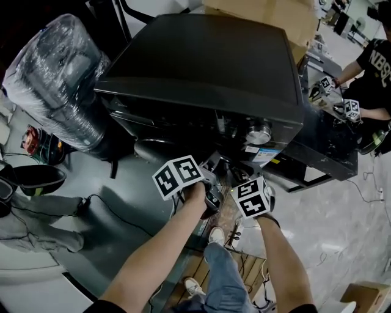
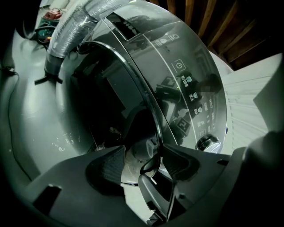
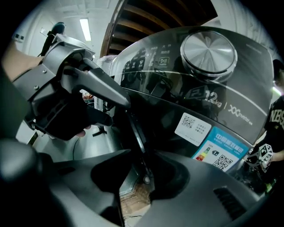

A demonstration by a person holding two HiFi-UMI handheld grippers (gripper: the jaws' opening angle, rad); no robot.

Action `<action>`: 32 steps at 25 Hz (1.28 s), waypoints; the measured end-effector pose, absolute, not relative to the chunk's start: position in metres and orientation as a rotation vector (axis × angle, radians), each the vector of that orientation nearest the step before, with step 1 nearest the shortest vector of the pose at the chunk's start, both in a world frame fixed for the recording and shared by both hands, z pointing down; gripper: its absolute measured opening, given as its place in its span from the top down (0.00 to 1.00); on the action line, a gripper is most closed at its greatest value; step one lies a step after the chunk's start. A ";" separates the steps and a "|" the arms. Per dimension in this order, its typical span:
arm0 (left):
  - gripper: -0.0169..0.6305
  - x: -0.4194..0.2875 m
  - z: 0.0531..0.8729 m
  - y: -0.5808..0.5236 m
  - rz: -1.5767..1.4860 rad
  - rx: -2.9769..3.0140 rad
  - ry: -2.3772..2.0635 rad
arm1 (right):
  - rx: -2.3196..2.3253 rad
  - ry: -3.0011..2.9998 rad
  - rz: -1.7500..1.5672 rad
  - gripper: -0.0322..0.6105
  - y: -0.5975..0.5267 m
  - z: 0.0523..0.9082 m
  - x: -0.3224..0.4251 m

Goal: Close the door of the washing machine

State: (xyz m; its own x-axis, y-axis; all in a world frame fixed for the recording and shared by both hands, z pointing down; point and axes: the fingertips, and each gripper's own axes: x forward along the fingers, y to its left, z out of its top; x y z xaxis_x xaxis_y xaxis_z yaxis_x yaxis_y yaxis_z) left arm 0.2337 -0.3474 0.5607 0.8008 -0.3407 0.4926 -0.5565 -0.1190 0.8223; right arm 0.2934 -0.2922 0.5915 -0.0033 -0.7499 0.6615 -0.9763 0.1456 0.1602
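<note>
Straddling the door's free edge: left gripper and right gripper both stand wide, unclamped. The edge runs upright between each pair. The washing machine front lies just ahead, and the door is probably only slightly ajar.

Washing machine sits upper centre of head view. Wrapped bundle to its left, cardboard box behind it at top. Door edge runs between jaws of left gripper and right gripper, lower centre. Second person at right edge.
</note>
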 end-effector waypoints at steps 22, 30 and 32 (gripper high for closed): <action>0.54 0.239 0.561 -0.352 0.190 1.758 -0.627 | 1.703 -1.768 0.500 0.71 -0.301 0.593 0.302; 0.54 0.240 0.562 -0.352 0.202 1.752 -0.626 | 1.691 -1.781 0.508 0.71 -0.301 0.594 0.302; 0.54 0.239 0.562 -0.351 0.206 1.749 -0.631 | 1.689 -1.777 0.514 0.71 -0.300 0.594 0.302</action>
